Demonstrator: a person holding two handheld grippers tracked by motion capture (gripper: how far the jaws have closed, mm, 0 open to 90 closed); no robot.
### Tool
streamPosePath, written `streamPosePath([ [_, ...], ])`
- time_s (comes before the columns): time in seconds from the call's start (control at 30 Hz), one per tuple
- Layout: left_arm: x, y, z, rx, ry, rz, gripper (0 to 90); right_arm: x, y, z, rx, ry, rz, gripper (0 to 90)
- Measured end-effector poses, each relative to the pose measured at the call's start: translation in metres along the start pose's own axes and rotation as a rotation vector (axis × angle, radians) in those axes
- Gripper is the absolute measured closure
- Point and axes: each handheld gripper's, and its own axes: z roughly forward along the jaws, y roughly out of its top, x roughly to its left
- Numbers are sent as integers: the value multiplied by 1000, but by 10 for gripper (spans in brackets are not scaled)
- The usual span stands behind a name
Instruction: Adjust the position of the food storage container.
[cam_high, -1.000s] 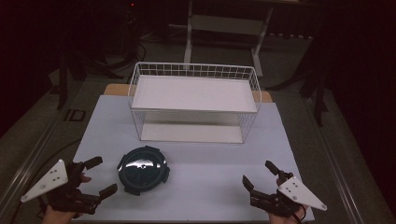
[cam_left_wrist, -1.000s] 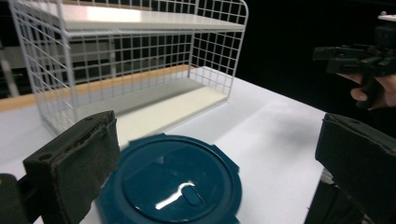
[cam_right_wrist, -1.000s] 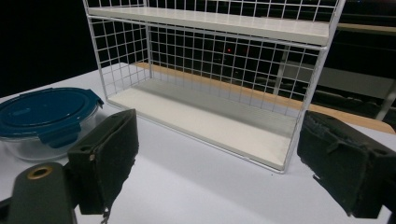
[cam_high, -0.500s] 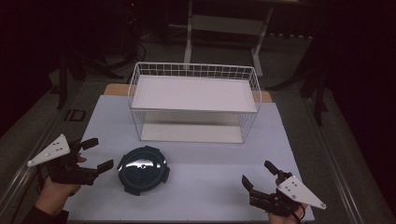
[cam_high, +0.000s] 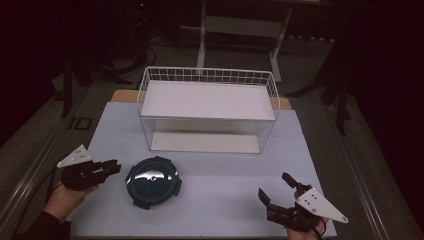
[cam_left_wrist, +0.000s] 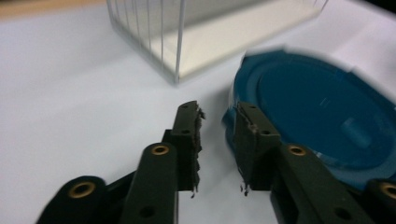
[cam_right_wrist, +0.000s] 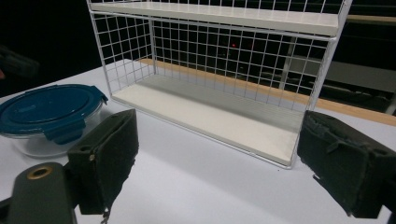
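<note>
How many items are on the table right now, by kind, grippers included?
Round glass container with blue clip lid: 1
White two-tier wire shelf rack: 1
Handheld grippers: 2, left gripper and right gripper
Total: 4

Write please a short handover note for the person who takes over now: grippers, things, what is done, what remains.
Left gripper: jaws a little apart, empty, beside the left edge of the container, not gripping it.
Right gripper: wide open, empty, at the near right of the table.
Container: blue lid on, on the table in front of the wire shelf. Both shelf levels are bare.
Done: nothing lifted yet.
Left: probably grasp the container and put it on the shelf.
</note>
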Motion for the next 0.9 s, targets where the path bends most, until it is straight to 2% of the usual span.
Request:
streamPosePath([
  [0.03, -1, -4, 7, 43, -11, 10, 796, 0, 0, 0, 6, 1, 1, 125],
  [0.07, -1, -4, 7, 43, -11, 10, 855, 0, 0, 1, 8, 3, 3, 125],
  [0.1, -4, -7, 13, 78, -25, 30, 891, -1, -1, 1, 9, 6, 9, 125],
  [0.27, -10, -8, 19, 114, -67, 65, 895, -1, -1, 0, 8, 7, 11, 125],
  [0.43, -12, -7, 18, 116, -75, 75, 895, -1, -1, 0, 10, 9, 14, 125],
  [0.5, -15, -7, 18, 122, -60, 87, 896, -2, -1, 1, 10, 10, 13, 126],
  [0.73, -23, -6, 21, 126, -69, 83, 896, -1, -1, 2, 17, 14, 13, 126],
  [0.9, -36, -3, 29, 121, -107, 85, 896, -1, -1, 2, 18, 14, 13, 126],
])
